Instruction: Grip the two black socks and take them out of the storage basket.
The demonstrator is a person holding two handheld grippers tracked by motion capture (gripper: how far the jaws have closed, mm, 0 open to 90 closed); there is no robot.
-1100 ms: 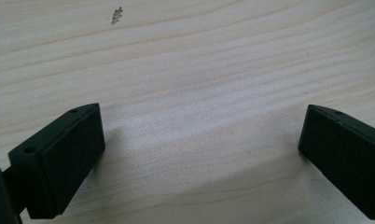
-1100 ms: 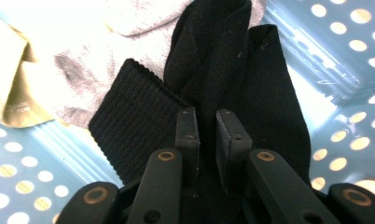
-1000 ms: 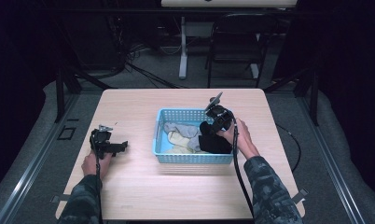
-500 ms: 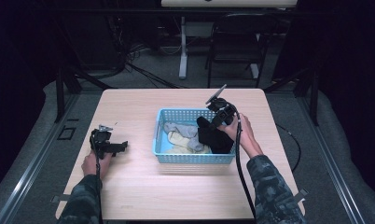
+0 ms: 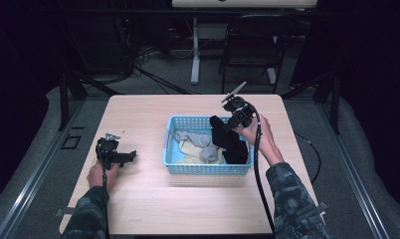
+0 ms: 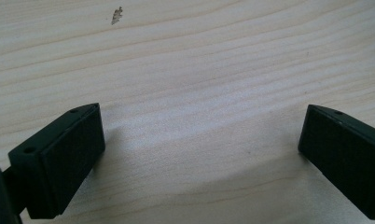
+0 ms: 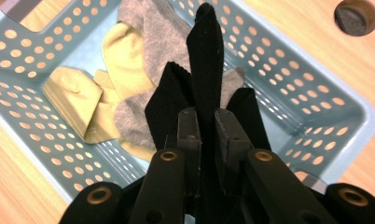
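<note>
Right gripper (image 5: 227, 115): above the basket's right half in the high view, in the person's right hand (image 5: 255, 133); cable trails down past the forearm.
Right fingers (image 7: 188, 135): clenched on the black sock, pads pressed against the fabric from both sides in the right gripper view.
Black sock (image 5: 228, 139): pinched near its top end and hanging down into the basket's right side; its lower part is among the other socks. In the right gripper view (image 7: 205, 56) folds of it stand up between and beside the fingers.
Basket (image 5: 206, 168): light blue, perforated walls, on the counter a little right of centre; its wall shows in the right gripper view (image 7: 288, 84).
Grey sock (image 5: 194, 138): in the basket, left of the black sock, lying partly over the yellow ones.
Yellow socks (image 5: 188, 152): on the basket floor, left part, beside and under the grey sock.
Left gripper (image 5: 128, 156): low on the counter's left side, well apart from the basket, in the left hand (image 5: 98, 174).
Left fingers (image 6: 71, 154): released, spread wide over bare wood, nothing between them.
Counter (image 5: 138, 209): pale wood; a round hole (image 7: 356, 16) in it shows beyond the basket in the right gripper view.
</note>
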